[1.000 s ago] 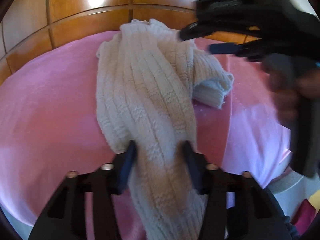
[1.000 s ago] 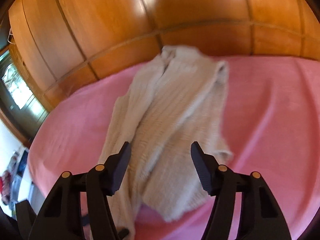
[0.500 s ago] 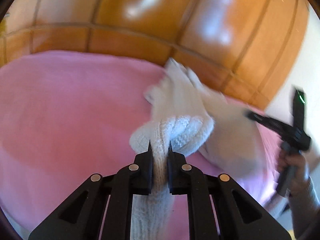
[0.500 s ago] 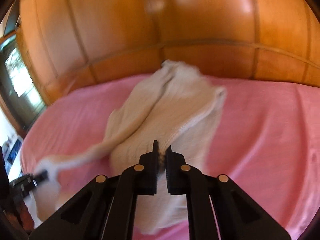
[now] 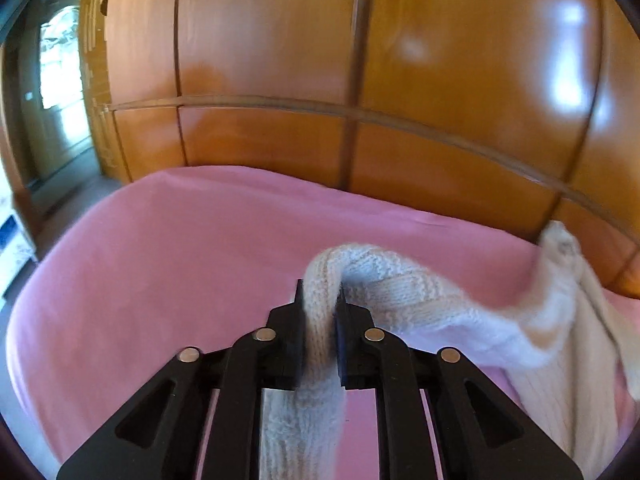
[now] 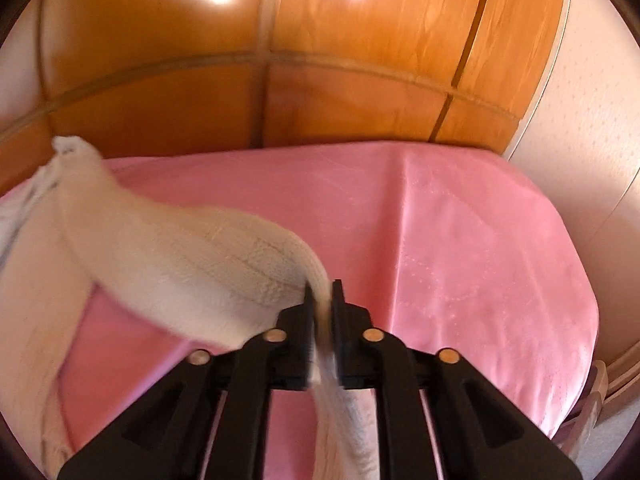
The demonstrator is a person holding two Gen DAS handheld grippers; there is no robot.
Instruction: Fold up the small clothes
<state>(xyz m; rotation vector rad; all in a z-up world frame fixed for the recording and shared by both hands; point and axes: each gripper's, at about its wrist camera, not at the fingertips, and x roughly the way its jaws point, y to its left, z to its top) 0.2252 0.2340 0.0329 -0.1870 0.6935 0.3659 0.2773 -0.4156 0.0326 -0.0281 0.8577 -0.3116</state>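
Observation:
A cream ribbed knitted sweater (image 5: pixel 420 296) lies on a pink bedspread (image 5: pixel 160 260). My left gripper (image 5: pixel 320 290) pinches one sleeve end, which stretches right toward the bunched body at the view's right edge. Its jaws are opening slightly with the knit still pressed between the pads. In the right wrist view the sweater (image 6: pixel 180 248) trails off left from my right gripper (image 6: pixel 322 285), which clamps a thin fold of the other sleeve. Those jaws are opening too, with the cloth between them. Motion blurs both sleeves.
Glossy wooden wardrobe panels (image 5: pixel 280 60) rise right behind the bed. A doorway with a bright window (image 5: pixel 60 80) is at far left. The bedspread (image 6: pixel 460 240) drops off at its right edge beside a pale wall (image 6: pixel 592 120).
Both grippers went from open to clamped on the sweater. They then swung apart, left one leftward and right one rightward, drawing the sleeves out. The other gripper has left each view.

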